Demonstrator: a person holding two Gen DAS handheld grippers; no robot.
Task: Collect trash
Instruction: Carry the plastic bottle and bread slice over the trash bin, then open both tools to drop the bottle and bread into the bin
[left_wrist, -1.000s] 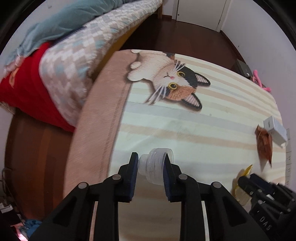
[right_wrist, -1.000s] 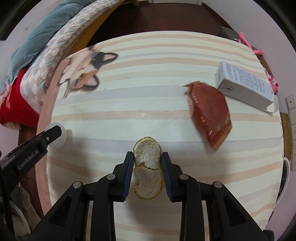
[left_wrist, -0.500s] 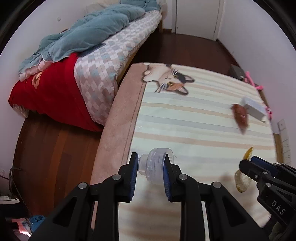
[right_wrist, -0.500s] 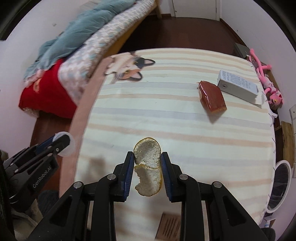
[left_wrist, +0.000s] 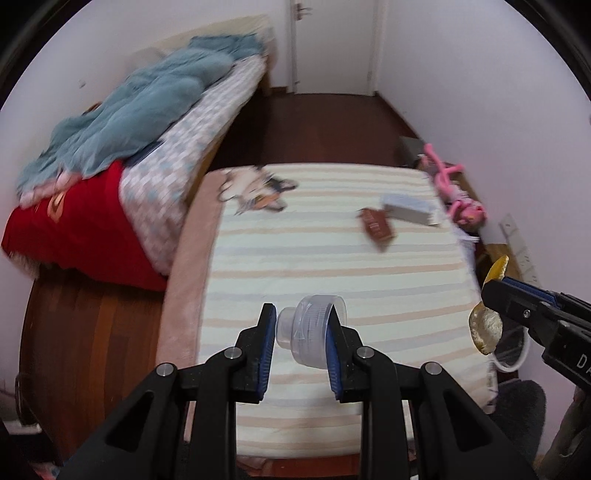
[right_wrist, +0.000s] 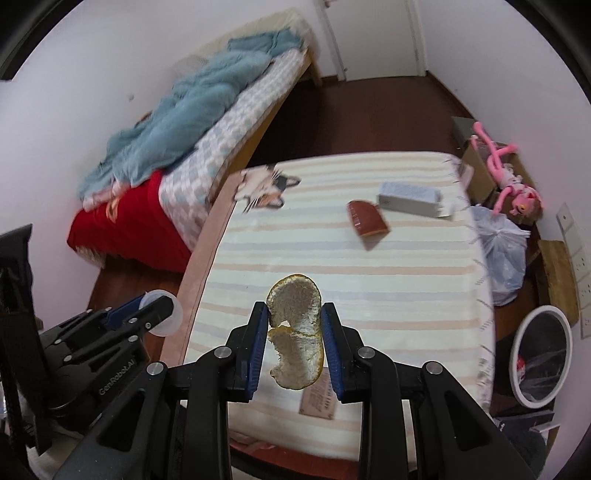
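The mat (right_wrist: 332, 258) has cream, tan and grey stripes, a pink-brown edge and a cat picture (right_wrist: 267, 190) in white, orange and black. The peel (right_wrist: 295, 332) is orange with a white inside. The wrapper (right_wrist: 367, 218) is red-brown. The box (right_wrist: 410, 197) is white. The toy (right_wrist: 508, 177) is pink.

I look down on a striped mattress (right_wrist: 332, 258) with a cat print (right_wrist: 266, 188) at its far corner, lying on a dark wooden floor (right_wrist: 369, 114). To its left I see a bed (right_wrist: 229, 133) along the white wall (left_wrist: 92, 55), heaped with a blue blanket (right_wrist: 207, 107) and a red cover (right_wrist: 125, 225). A white door (left_wrist: 332, 44) stands at the far end.
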